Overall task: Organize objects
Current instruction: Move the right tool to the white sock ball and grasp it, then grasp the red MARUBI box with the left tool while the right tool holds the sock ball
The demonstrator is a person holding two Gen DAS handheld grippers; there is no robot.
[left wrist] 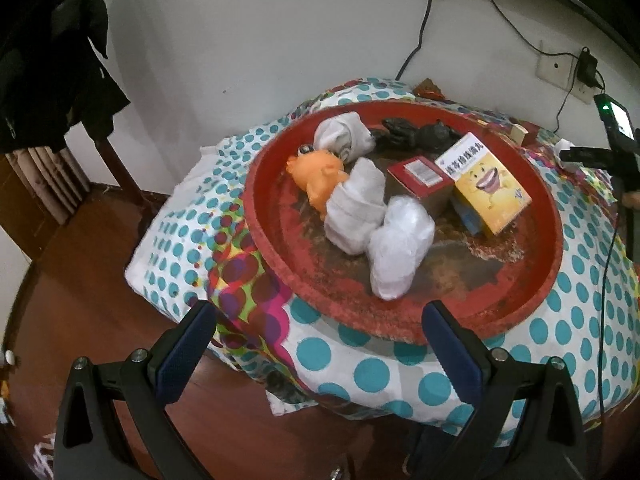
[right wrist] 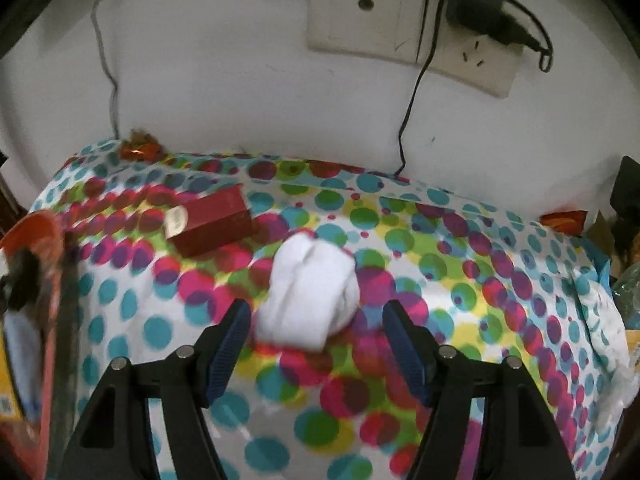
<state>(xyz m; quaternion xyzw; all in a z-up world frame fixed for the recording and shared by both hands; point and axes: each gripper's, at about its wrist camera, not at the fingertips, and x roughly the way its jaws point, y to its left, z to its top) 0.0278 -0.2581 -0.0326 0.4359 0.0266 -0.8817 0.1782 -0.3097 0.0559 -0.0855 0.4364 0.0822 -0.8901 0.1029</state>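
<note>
Two grippers, jaws apart: right gripper point(right wrist: 316, 320) straddles white sock roll point(right wrist: 308, 292) beside red box point(right wrist: 210, 224); left gripper point(left wrist: 320, 320) hovers near red tray point(left wrist: 264, 236).

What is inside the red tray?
The red tray holds three white rolled bundles, an orange toy, a dark figurine, a red box and a yellow box; anything beneath them is hidden.

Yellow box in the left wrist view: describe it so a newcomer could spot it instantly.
Start at the big round red tray on the polka-dot cloth. On the tray's right side, the yellow box stands tilted, beside a red box. It is the only item with a grinning cartoon face on its front; its neighbours are white rolled bundles and an orange toy.
</note>
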